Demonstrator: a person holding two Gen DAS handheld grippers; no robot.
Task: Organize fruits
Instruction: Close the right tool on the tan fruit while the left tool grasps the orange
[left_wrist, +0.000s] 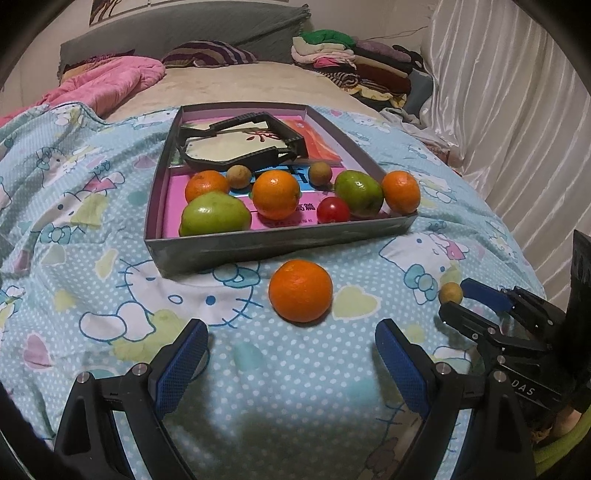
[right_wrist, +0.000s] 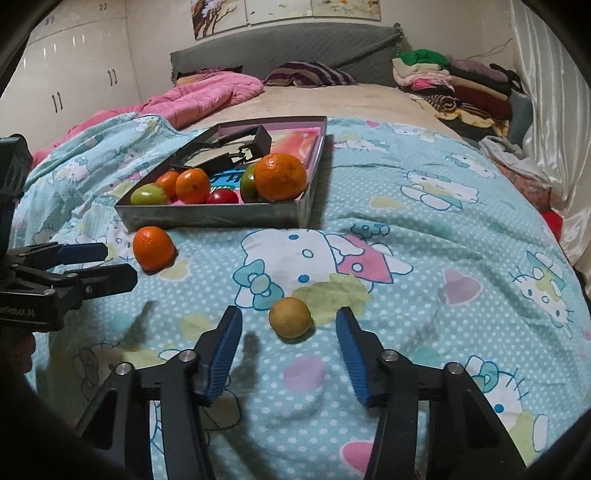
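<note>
Right wrist: tray (right_wrist: 218, 218) hiding fruit.

Fruit in and beside the box

Box (left_wrist: 280, 243) on the blanket holds oranges, green fruits, a tomato (left_wrist: 333, 209); one orange (left_wrist: 300, 290) and a small brown fruit (right_wrist: 290, 317) lie outside.

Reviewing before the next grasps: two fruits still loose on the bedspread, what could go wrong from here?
1. The small brown fruit sits near the right gripper fingertips, not deep between the pads; closing could squirt it away.
2. The orange lies on soft, wrinkled bedspread ahead of the open left gripper; a nudge may roll it.
3. The tray front is crowded; a dropped fruit could bump the tomato.
</note>
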